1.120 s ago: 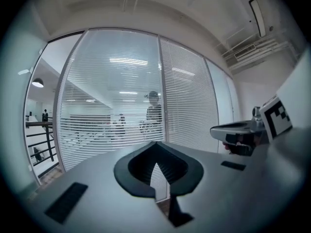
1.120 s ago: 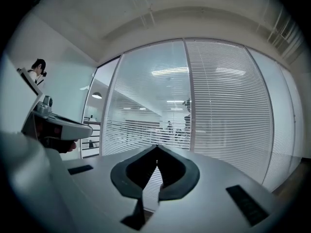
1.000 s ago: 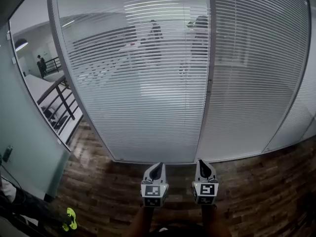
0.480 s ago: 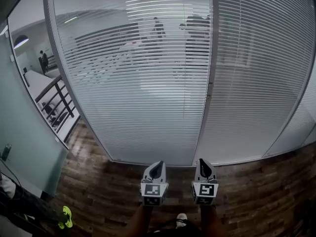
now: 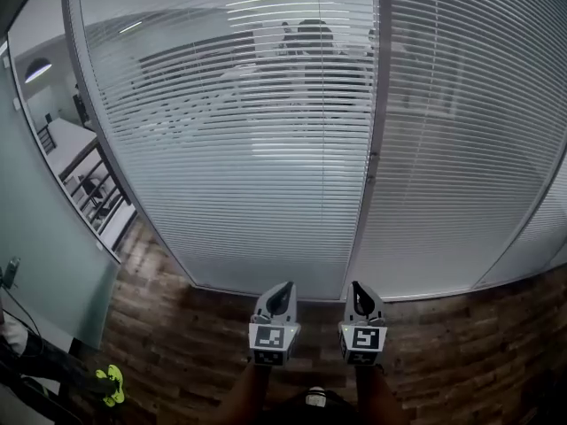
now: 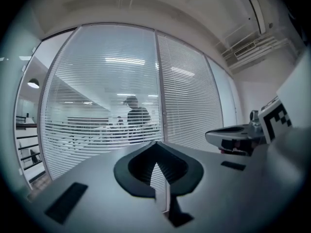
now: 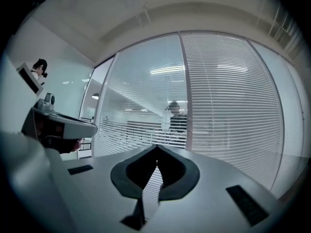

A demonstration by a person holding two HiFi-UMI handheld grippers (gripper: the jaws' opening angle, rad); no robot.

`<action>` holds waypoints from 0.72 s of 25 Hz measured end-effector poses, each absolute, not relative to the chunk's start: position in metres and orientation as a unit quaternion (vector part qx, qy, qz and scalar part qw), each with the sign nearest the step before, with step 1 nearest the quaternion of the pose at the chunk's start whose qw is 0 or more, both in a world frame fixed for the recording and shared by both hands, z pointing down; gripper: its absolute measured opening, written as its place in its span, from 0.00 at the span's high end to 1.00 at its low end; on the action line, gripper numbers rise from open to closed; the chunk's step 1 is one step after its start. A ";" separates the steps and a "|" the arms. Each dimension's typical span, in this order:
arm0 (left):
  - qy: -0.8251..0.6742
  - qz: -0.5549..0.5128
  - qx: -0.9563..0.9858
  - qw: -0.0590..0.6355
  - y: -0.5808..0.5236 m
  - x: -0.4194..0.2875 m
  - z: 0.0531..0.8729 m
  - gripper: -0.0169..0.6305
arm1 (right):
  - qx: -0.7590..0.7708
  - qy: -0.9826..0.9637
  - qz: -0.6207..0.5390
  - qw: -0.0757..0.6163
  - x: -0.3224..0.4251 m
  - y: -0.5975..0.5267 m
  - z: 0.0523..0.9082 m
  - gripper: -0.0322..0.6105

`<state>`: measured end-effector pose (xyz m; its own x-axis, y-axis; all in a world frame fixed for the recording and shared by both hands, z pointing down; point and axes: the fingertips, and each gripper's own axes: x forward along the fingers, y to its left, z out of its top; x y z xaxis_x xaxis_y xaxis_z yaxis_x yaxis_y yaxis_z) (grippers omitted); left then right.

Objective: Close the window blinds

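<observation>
Now L gripper (image 5: 284, 288), R gripper (image 5: 355, 287) side by side, jaws pressed together; blinds (image 5: 239, 149) ahead, floor (image 5: 177, 343) between.

Two grippers are counted in the head view, the left gripper (image 5: 284, 285) and the right gripper (image 5: 355, 284); two marker cubes are counted, the left marker cube (image 5: 273, 339) and the right marker cube (image 5: 362, 338), one to each gripper; three blinds are counted, the left blind (image 5: 230, 166), the middle blind (image 5: 461, 149) and a narrow far-right blind (image 5: 551, 237); one upright frame post (image 5: 370, 166) is counted between the first two; one person (image 7: 177, 118) is made out through the slats; one pendant lamp (image 5: 37, 71), one railing (image 5: 93, 189) and one yellow-green shoe (image 5: 110, 384) are counted at the left.
</observation>
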<state>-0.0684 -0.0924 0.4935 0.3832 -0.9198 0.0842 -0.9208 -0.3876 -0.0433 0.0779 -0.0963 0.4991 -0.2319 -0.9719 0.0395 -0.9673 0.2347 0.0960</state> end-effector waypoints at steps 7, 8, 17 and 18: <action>-0.552 0.047 0.832 0.005 -0.114 -0.057 0.506 0.98 | 0.612 -0.789 -0.023 0.044 0.086 -0.119 0.506 0.95; -0.551 0.048 0.833 0.007 -0.116 -0.055 0.505 0.98 | 0.609 -0.791 -0.027 0.043 0.085 -0.120 0.505 0.95; -0.557 0.052 0.829 -0.011 -0.145 -0.054 0.481 0.98 | 0.600 -0.798 -0.047 0.042 0.083 -0.146 0.487 0.95; -0.558 0.051 0.828 -0.009 -0.147 -0.055 0.482 0.98 | 0.601 -0.796 -0.048 0.042 0.084 -0.147 0.488 0.95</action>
